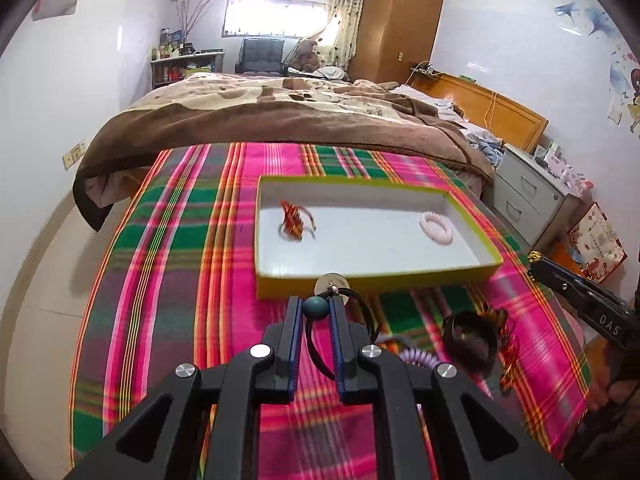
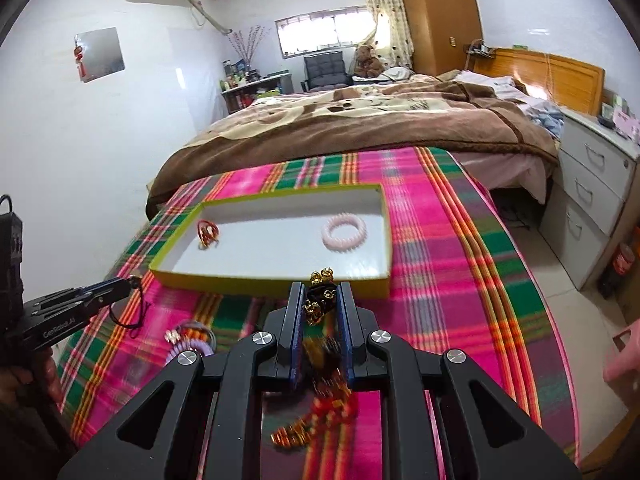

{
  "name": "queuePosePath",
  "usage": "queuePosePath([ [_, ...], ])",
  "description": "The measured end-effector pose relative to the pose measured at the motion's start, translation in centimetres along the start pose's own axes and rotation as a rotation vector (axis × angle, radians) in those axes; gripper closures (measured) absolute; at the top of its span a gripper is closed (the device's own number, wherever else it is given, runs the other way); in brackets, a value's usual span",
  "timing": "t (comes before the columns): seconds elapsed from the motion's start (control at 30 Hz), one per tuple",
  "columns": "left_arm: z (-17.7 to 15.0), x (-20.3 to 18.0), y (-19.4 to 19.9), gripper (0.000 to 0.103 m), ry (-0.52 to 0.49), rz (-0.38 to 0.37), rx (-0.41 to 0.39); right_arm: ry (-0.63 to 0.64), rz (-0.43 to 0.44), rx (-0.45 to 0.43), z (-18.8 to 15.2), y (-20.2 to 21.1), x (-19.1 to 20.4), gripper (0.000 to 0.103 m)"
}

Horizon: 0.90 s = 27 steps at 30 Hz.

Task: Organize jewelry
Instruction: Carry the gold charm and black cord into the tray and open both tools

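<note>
The left claw [image 1: 316, 307] is clamping a black cord necklace [image 1: 340, 332] by its teal bead, the loop dangling between and below the fingers and a silver disc sitting at the tips. The right claw [image 2: 319, 300] is closing on a gold-beaded bracelet [image 2: 320, 304], its red and gold tassel hanging blurred underneath. Both claws are hovering just short of the near wall of the yellow-rimmed box [image 1: 460, 200].

Inside the box, a red-and-gold ornament [image 1: 294, 220] is lying at the left end and a pink coil bracelet [image 1: 436, 229] at the right. A purple coil tie [image 2: 188, 344] and a dark bangle [image 1: 472, 338] are waiting outside it on the surface.

The risk, as I judge it, is the hanging parts: the cord loop or the tassel could be catching on the box's near rim as the claws cross it, dragging the light box or pulling the piece free. The bead grip is also looking shallow, so it could be slipping.

The surface is wearing a pink, green and orange plaid cloth [image 1: 180, 280]. Beyond it a bed [image 1: 280, 116] with a brown blanket is filling the room, with a wardrobe [image 1: 400, 20], a grey drawer unit [image 2: 588, 200] and a bright window behind.
</note>
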State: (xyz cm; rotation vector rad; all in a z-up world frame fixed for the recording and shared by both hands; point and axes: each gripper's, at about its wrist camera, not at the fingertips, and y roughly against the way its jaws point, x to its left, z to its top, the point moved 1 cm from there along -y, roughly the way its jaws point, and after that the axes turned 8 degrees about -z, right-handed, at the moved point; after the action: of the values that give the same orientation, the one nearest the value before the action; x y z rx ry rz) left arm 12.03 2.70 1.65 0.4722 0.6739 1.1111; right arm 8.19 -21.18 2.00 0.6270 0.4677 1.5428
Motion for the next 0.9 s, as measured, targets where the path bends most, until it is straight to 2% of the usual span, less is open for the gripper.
queuePosePath([
  [0.27,3.6,0.0,-2.5,0.090,-0.010,-0.001,0.000,0.052,0.015,0.007,3.3,-3.1,2.0,0.087],
  [0.47,5.5,0.9,-5.2,0.090,-0.011,0.003,0.020,0.042,0.023,0.050,5.0,-6.4,2.5,0.087],
  [0.57,6.0,1.5,-6.4,0.090,0.000,0.001,0.034,0.023,0.041,0.072,5.7,-7.7,2.5,0.087],
  [0.9,6.2,3.2,-9.1,0.090,0.002,0.029,0.081,0.049,0.004,0.132,7.3,-12.4,3.3,0.087],
])
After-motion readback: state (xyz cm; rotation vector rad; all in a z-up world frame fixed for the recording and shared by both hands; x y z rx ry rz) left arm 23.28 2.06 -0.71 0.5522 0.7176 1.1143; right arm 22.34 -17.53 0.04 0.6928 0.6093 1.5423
